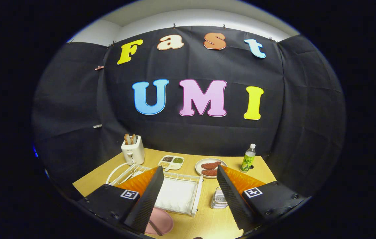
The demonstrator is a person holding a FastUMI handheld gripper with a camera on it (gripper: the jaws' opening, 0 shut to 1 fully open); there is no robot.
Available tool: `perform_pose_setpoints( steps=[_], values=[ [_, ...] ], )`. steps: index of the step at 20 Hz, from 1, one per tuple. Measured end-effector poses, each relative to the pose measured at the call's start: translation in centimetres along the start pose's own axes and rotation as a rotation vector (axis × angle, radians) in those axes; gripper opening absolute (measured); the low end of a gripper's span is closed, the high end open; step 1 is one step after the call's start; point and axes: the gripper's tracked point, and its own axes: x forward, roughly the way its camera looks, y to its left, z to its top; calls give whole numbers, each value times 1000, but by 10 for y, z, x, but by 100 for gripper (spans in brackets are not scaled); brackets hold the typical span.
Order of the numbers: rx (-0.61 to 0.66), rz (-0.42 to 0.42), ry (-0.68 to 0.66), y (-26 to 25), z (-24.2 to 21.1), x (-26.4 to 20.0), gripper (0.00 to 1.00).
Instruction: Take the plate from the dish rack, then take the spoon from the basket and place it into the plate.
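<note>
Pink plate (161,221) lies flat on the wooden surface (204,222), close under the left finger of the tool (188,199), which partly covers it. A dark, thin handle, apparently the spoon (155,227), rests across the plate. Just beyond the plate, between the two fingers, sits the white dish rack (188,194) with a pale mat inside. A small metal basket (218,198) stands beside the rack, against the right finger. The tool's fingers are spread wide apart, gripping nothing. Farther off on the surface are a white toaster (133,151) with bread in it, a divided tray (171,162) of grains, a white dish (210,168) of reddish food, and a green bottle (248,158).
</note>
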Motion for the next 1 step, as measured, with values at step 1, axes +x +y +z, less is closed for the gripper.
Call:
perform_pose_setpoints(
  steps=[1],
  values=[
    [3, 1, -4, -1, 1, 0, 98]
  ],
)
